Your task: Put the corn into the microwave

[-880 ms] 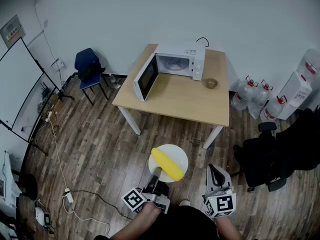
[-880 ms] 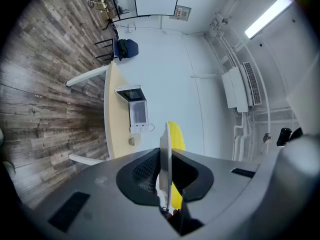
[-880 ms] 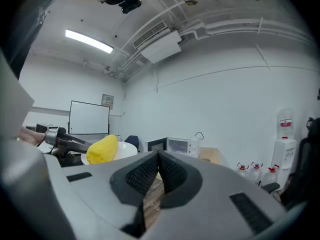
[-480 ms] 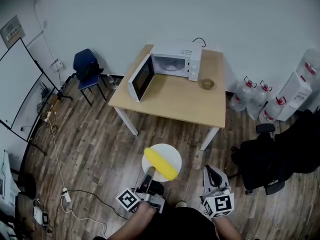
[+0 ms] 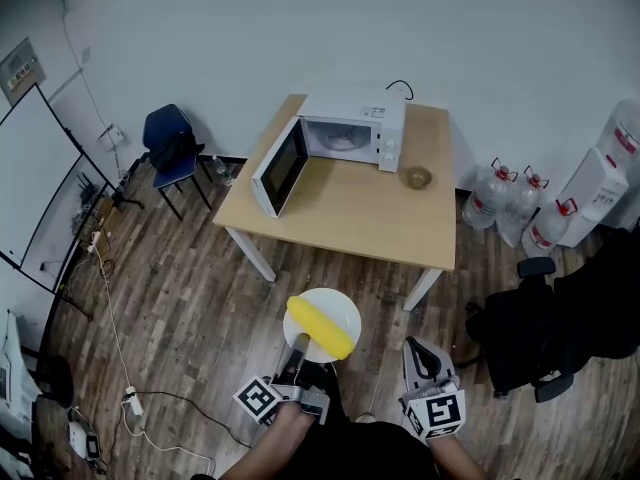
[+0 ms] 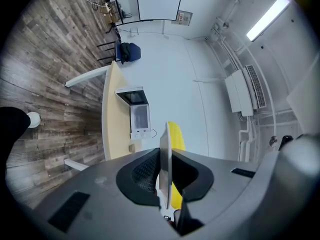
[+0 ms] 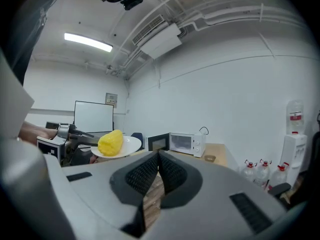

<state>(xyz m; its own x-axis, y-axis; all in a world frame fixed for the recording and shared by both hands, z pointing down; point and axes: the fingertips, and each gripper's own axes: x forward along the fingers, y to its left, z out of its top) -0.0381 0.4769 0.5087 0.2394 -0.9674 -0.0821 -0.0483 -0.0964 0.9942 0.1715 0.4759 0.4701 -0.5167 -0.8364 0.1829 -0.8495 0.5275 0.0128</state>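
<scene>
A yellow corn cob lies on a white plate that I hold over the wooden floor. My left gripper is shut on the plate's near rim. In the left gripper view the plate stands edge-on between the pads, with the corn behind it. The white microwave stands on the far side of the wooden table with its door swung open to the left. My right gripper hangs shut and empty beside the plate. The right gripper view also shows the corn and the microwave.
A small bowl sits on the table right of the microwave. A blue chair stands left of the table, water bottles to its right, and a black office chair near my right side. A cable runs across the floor at left.
The plate with the corn has drifted slightly to the left in the head view. Both grippers keep the same states.
</scene>
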